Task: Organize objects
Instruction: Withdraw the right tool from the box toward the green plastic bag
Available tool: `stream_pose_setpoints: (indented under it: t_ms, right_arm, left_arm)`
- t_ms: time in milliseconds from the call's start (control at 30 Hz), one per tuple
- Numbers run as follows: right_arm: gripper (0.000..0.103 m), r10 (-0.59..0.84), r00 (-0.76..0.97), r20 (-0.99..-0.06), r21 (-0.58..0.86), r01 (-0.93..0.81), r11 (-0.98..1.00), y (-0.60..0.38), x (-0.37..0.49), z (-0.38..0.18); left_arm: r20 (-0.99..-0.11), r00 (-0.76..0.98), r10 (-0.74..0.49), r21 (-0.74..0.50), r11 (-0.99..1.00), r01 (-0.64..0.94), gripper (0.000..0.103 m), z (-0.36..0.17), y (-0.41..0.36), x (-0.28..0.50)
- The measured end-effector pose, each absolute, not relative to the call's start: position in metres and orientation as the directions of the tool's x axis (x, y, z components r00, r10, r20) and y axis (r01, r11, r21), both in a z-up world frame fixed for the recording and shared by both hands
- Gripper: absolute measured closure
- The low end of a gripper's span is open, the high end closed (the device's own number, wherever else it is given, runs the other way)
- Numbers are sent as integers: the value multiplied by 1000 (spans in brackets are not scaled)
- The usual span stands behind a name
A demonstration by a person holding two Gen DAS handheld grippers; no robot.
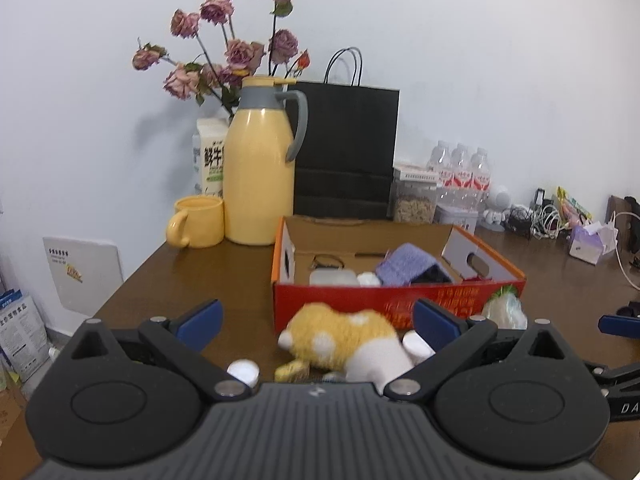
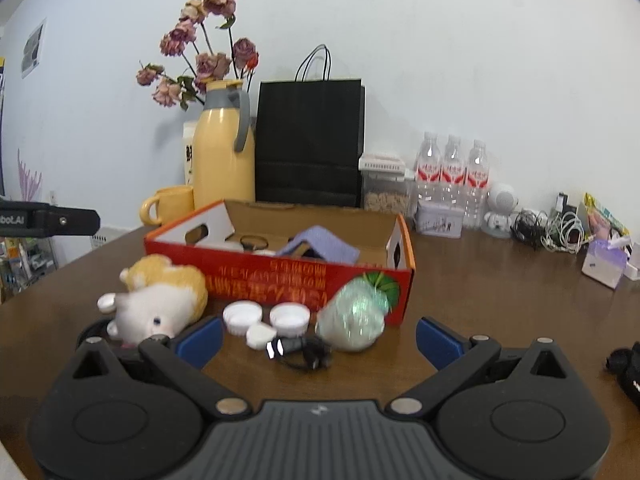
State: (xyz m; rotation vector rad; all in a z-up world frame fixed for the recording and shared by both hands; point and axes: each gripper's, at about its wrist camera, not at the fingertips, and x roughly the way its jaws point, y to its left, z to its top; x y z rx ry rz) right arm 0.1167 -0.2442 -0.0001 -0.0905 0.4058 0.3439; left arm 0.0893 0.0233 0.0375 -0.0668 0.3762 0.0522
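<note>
Plush toy (image 2: 160, 300), three white caps (image 2: 243, 318) before box (image 2: 280, 276)

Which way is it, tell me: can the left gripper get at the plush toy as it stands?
Probably yes. The left gripper is open and the plush toy lies right between its fingers on the table, with nothing in between.

The characters "鲜牛" are printed on the milk carton (image 1: 209, 160) behind the yellow jug. "DA" is seen on the black arm (image 1: 624, 396) at the right edge, and "bot.AI" on the black arm (image 2: 48, 221) at the left. The yellow print on the red box (image 2: 280, 280) cannot be read.
</note>
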Motion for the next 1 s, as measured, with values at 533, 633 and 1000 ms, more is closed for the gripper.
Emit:
stream_pose_setpoints:
  t_ms: [533, 633, 1000]
  right_arm:
    - [0, 304, 832, -464, -8, -347, 938, -241, 128, -20]
    - [0, 288, 834, -470, -12, -333, 943, -242, 141, -23]
    - [7, 229, 814, -534, 15, -261, 965, -235, 229, -34]
  left_arm:
    - [-437, 897, 62, -63, 993, -100, 0, 17, 34, 92]
    - [-446, 892, 67, -61, 993, -104, 0, 14, 34, 95]
    - [-461, 883, 88, -51, 991, -126, 0, 12, 36, 99]
